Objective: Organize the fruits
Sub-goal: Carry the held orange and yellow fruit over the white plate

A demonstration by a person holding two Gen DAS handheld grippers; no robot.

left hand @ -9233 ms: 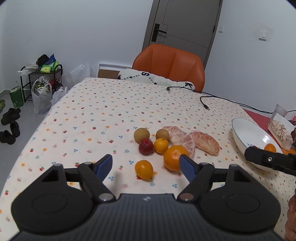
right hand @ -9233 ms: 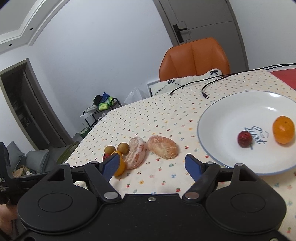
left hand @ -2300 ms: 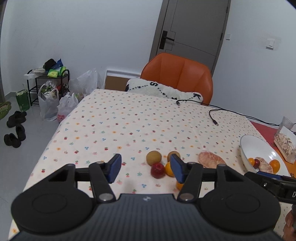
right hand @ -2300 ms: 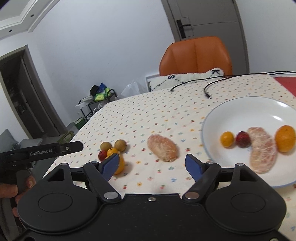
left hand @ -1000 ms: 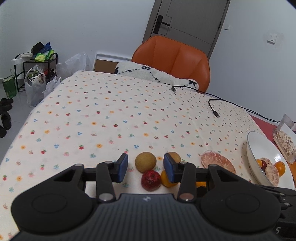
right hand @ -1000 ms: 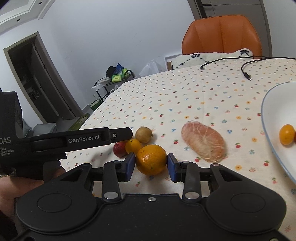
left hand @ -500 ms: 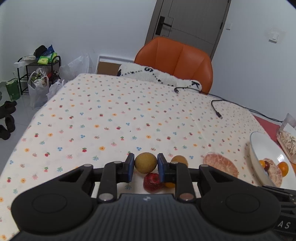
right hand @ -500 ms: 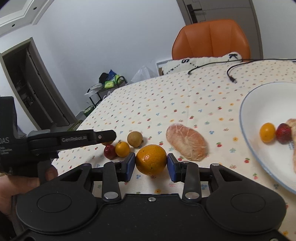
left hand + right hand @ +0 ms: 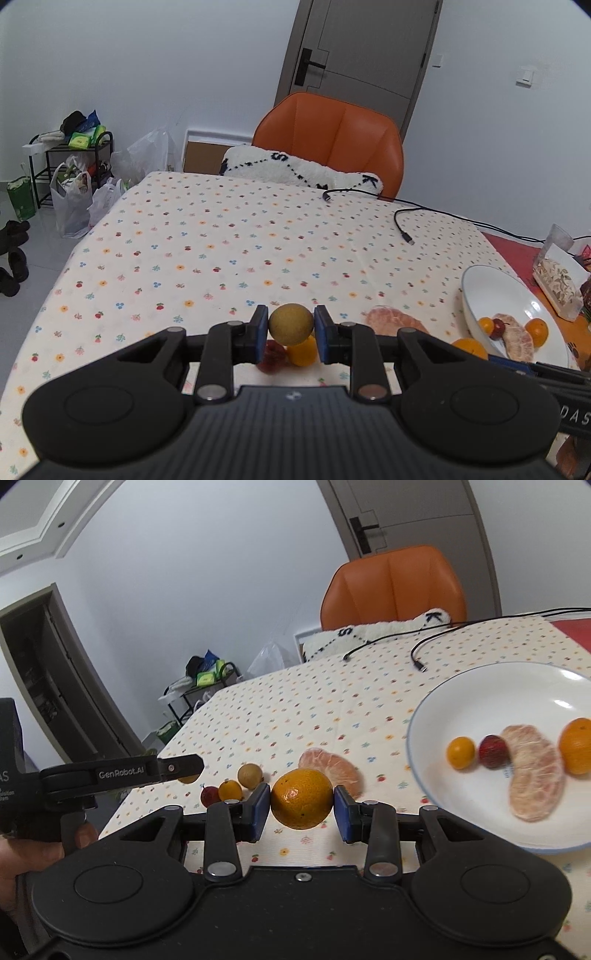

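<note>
My left gripper [image 9: 290, 334] is gripping a longan [image 9: 290, 323]. My right gripper [image 9: 301, 809] is gripping an orange [image 9: 301, 798] beside the plate [image 9: 436, 705].

Each hand-held gripper is black plastic. The left hand-held gripper [image 9: 291, 334] has two round bumps, a ribbed middle, blue pads [image 9: 261, 325] on its fingers and shiny round screws. The right hand-held gripper [image 9: 301, 809] looks the same, with blue pads [image 9: 261, 804] too. White letters on one finger say "GenRobot.AI".
</note>
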